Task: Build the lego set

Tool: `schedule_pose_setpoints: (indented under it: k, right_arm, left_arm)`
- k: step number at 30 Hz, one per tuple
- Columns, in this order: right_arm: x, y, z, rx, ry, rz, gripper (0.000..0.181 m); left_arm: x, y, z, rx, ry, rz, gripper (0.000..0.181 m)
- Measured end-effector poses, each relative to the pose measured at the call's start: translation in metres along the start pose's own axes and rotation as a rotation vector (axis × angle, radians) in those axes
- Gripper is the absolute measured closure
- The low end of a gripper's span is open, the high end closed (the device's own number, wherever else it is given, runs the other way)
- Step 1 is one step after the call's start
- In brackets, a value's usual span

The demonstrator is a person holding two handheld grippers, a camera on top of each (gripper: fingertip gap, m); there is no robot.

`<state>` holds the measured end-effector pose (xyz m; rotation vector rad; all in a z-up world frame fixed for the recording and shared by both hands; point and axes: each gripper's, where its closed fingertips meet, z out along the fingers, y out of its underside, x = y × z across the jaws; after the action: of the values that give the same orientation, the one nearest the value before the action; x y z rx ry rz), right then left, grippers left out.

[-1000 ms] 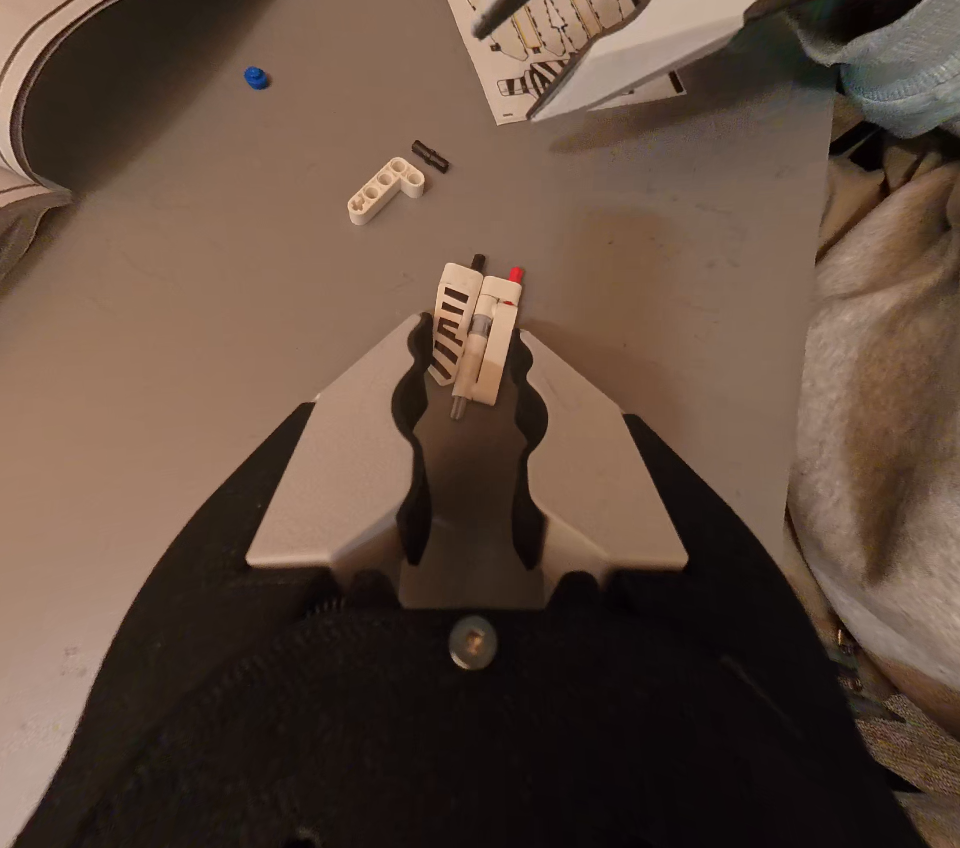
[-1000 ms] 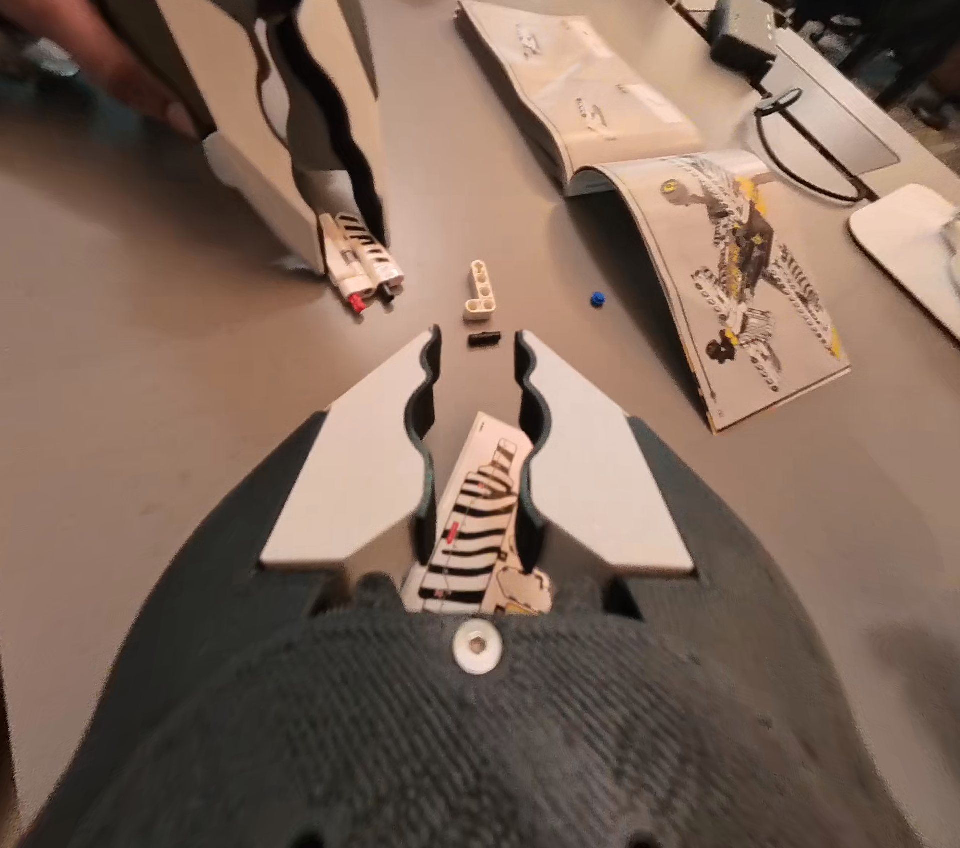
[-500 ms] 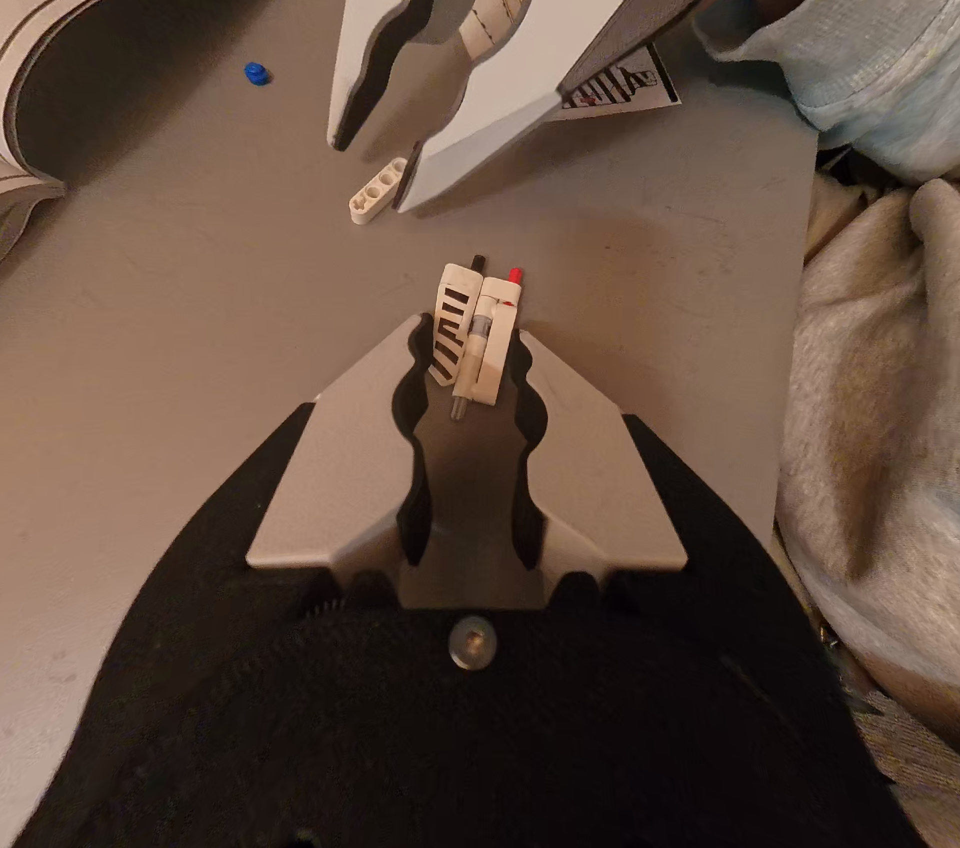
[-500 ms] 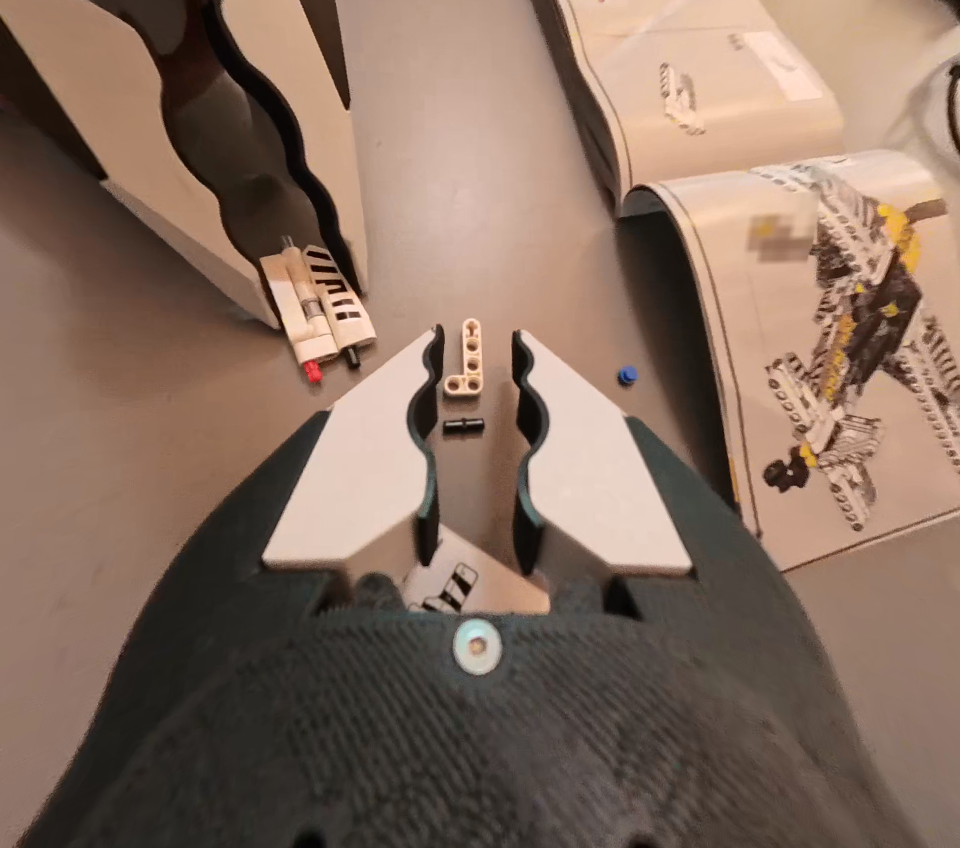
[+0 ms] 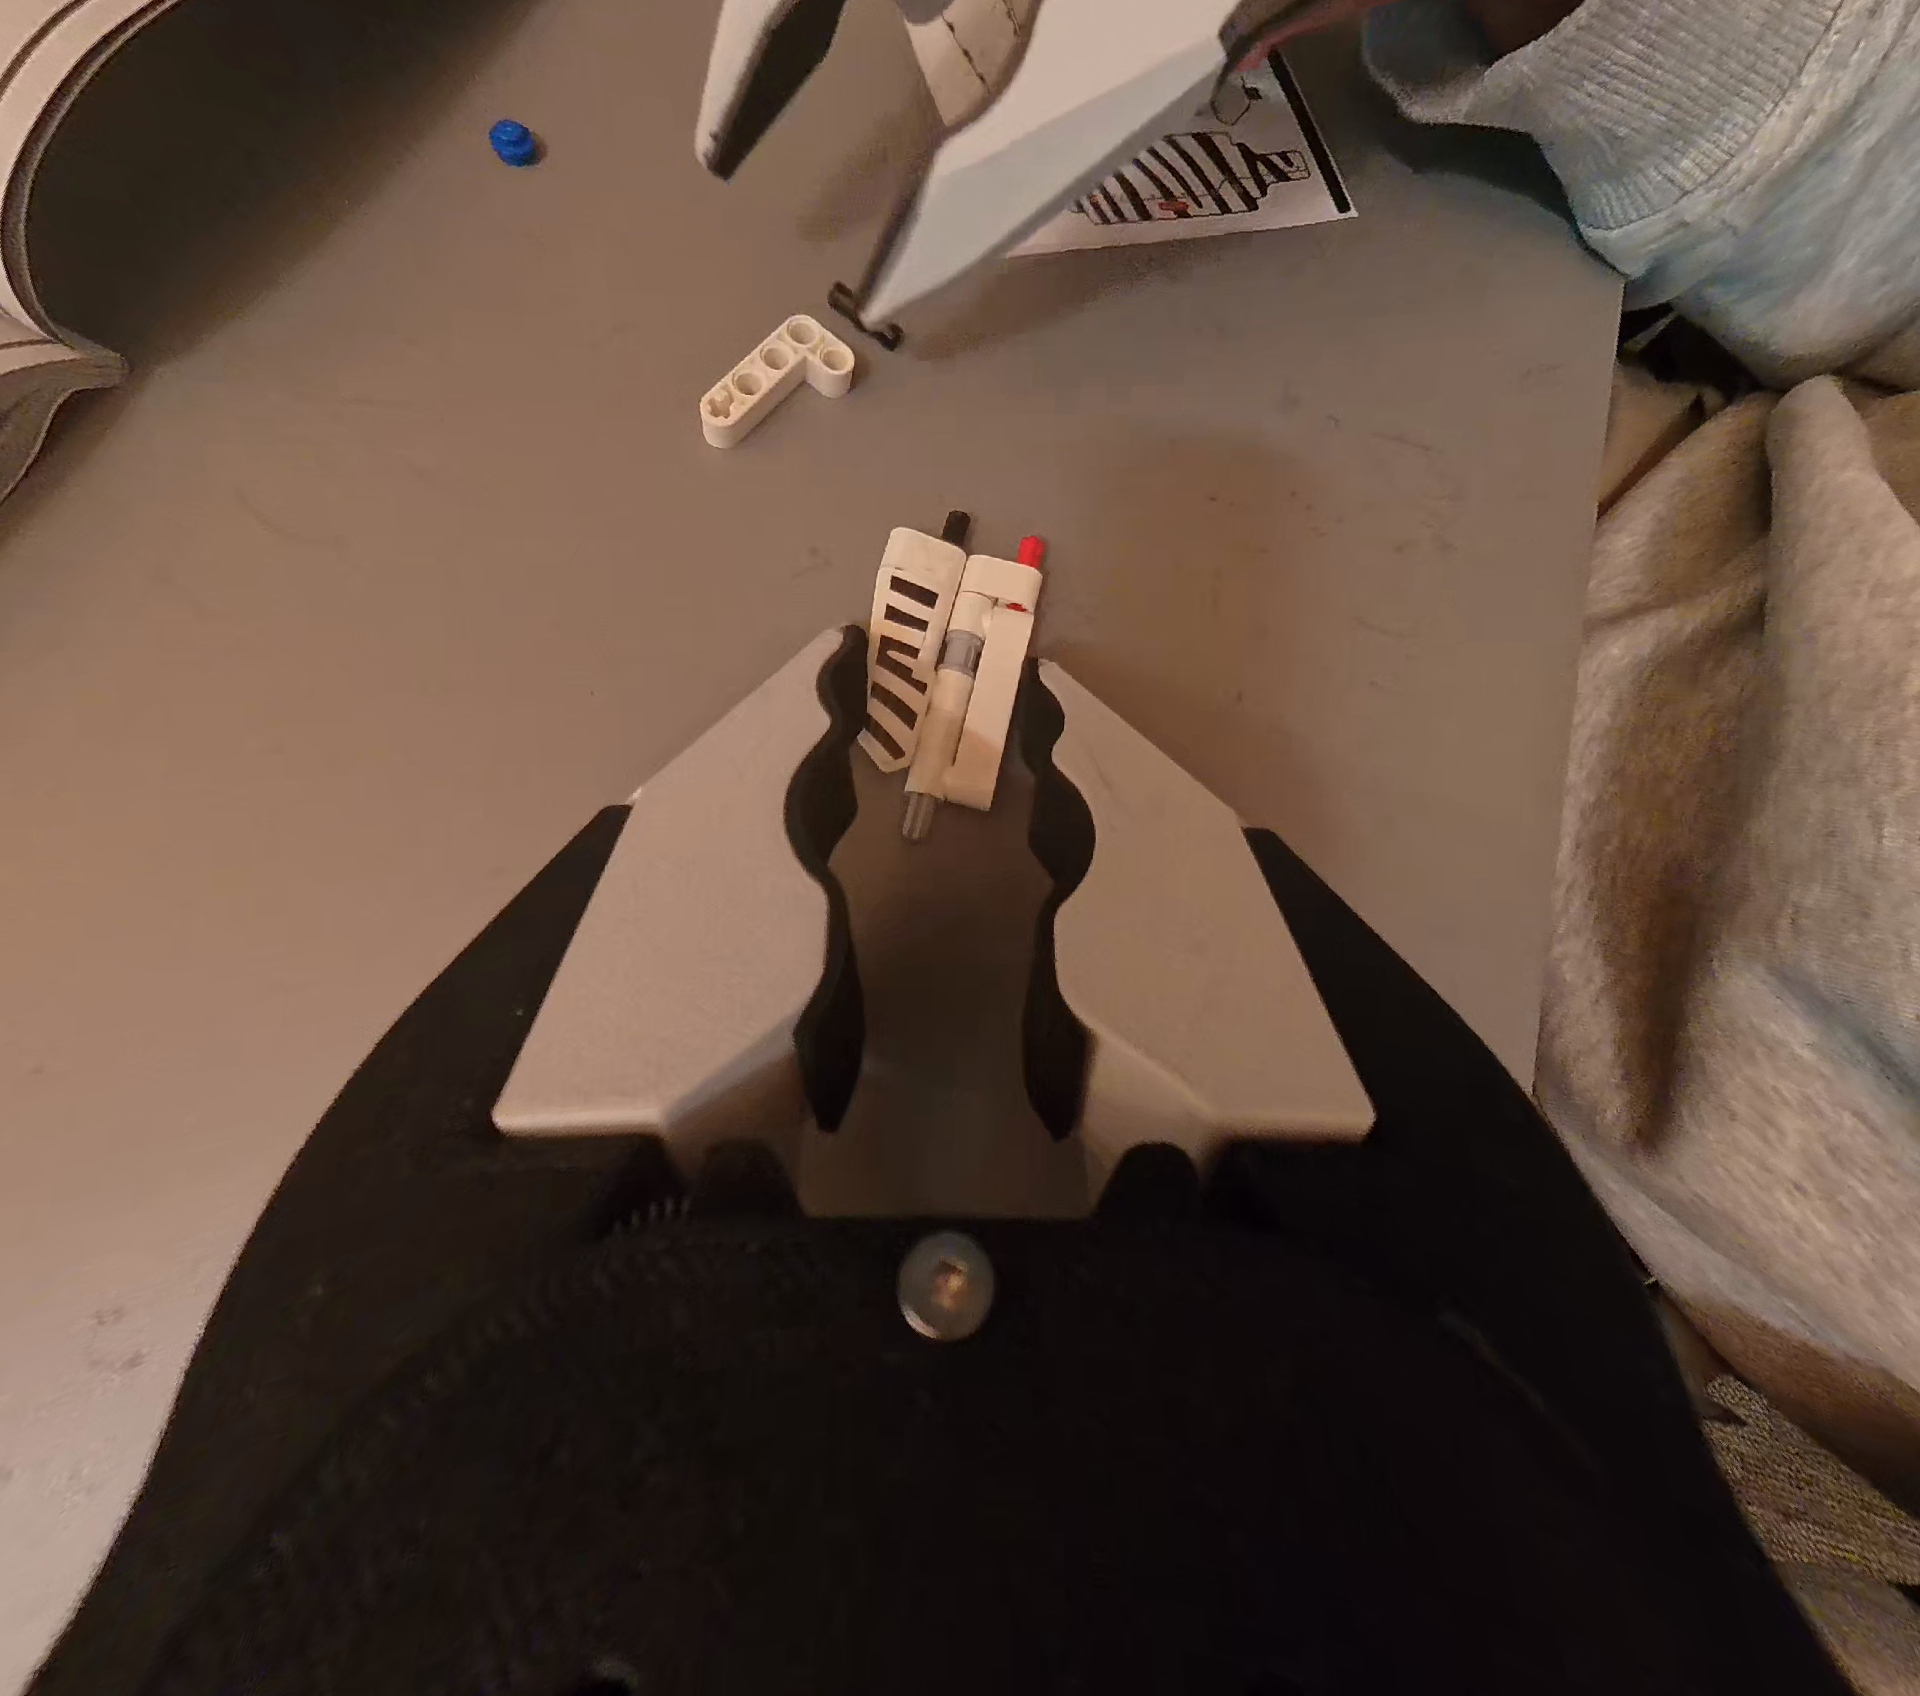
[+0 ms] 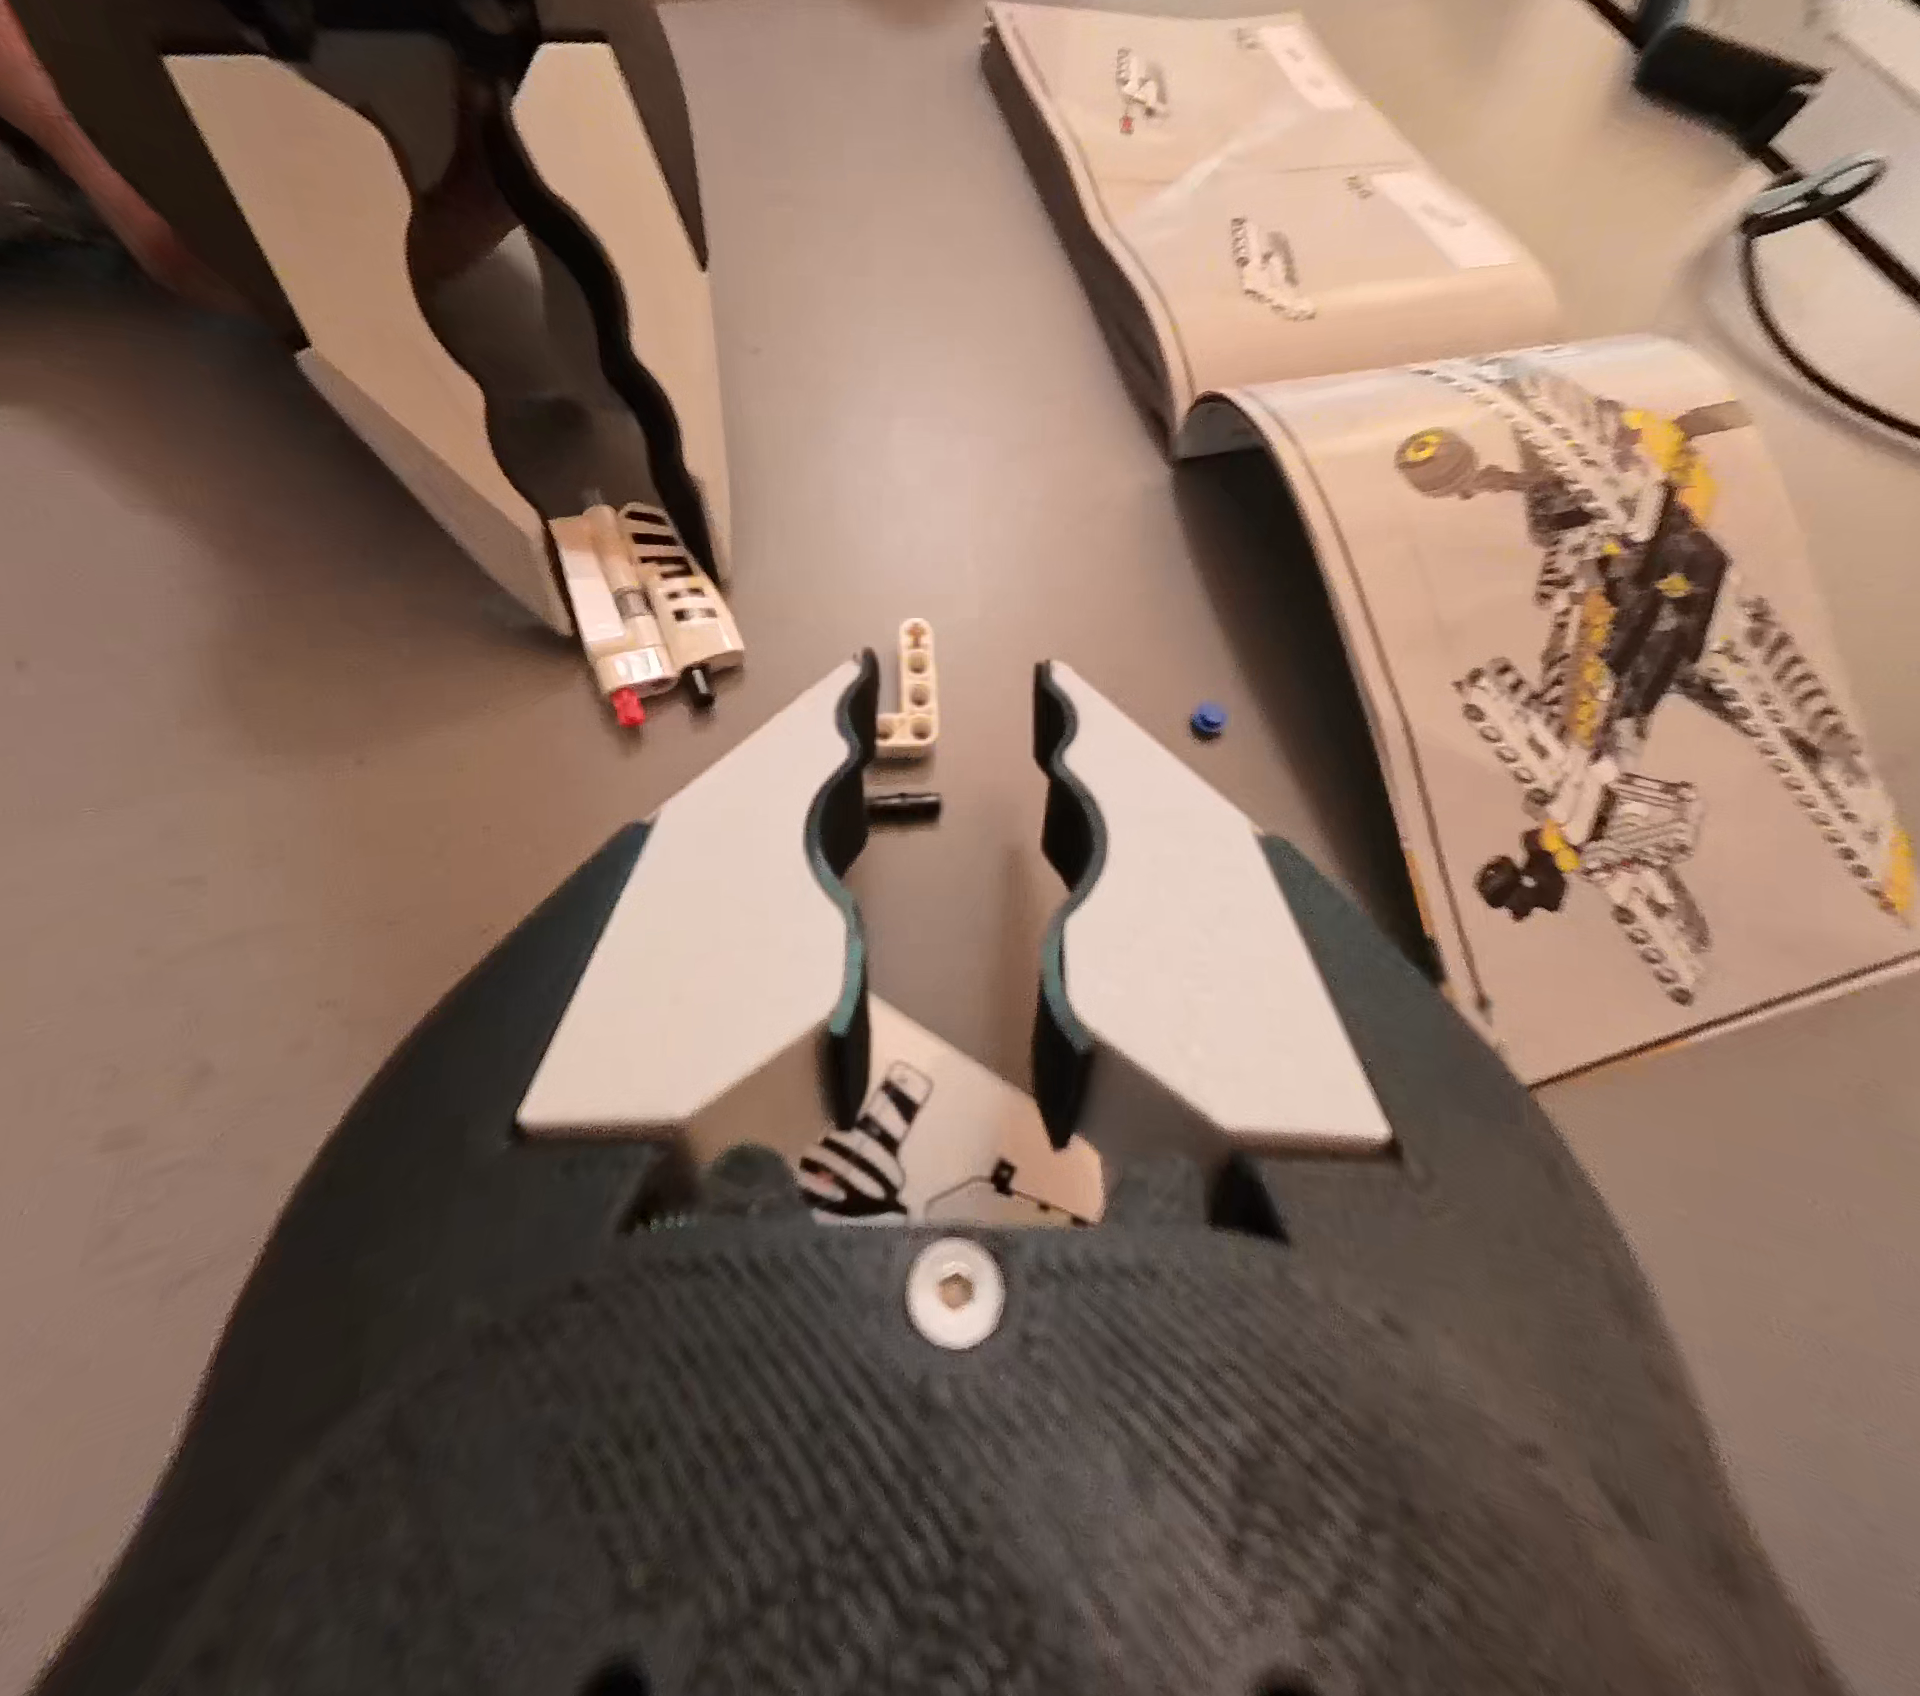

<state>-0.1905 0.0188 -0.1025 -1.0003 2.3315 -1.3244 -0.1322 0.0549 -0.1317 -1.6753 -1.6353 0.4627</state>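
Left tongs (image 5: 940, 659) pinch the white striped sub-assembly (image 5: 951, 670) at the tips, its black and red pin ends poking out toward 12 o'clock; grip and pose match 0.5 s ago. In the right wrist view the same left tongs (image 6: 644, 597) stand at 10 o'clock with tips on the grey surface (image 6: 312, 815), sub-assembly (image 6: 655, 607) clamped between them.

Right tongs (image 6: 951, 680) are spread, nothing held. Versus 0.5 s ago the gap is wider, and the view takes in more of the far surface.

White L-beam (image 6: 914, 696) lies flat between the right tongs' tips, close to the left finger. Black pin (image 6: 904, 807) lies just behind it toward 6 o'clock, inside the gap, beside the left finger's pad. Earlier both sat centred in a narrower gap.

In the left wrist view the right tongs (image 5: 800, 233) come in from 12 o'clock: one tip hangs over bare surface, the other covers part of the black pin (image 5: 862, 311), with the L-beam (image 5: 774, 379) just beside it at 7 o'clock. 0.5 s ago that finger hid one end of the L-beam; now the beam shows whole.

Blue round stud (image 6: 1205, 716) sits at 2 o'clock of the right tongs, apart from them, same spot as before. Open instruction booklet (image 6: 1558, 607) lies further right. Sticker sheet (image 5: 1195, 192) lies under the right tongs.
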Motion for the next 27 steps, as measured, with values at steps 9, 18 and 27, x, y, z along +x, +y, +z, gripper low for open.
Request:
schedule_pose_setpoints:
  k: [9, 18, 27]
  right_arm:
    - [-0.01, 0.021, 0.009, -0.133, -0.053, 0.027, 0.143]
    - [-0.012, 0.025, 0.011, -0.151, -0.059, 0.037, 0.156]
    - [-0.003, 0.021, 0.01, -0.125, -0.01, 0.063, 0.167]
  left_arm:
    - [0.0, 0.0, 0.0, 0.0, -0.001, 0.0, 0.152]
    - [0.0, 0.0, 0.0, 0.0, -0.001, 0.0, 0.152]
    - [0.0, 0.0, 0.0, 0.0, 0.0, 0.0, 0.152]
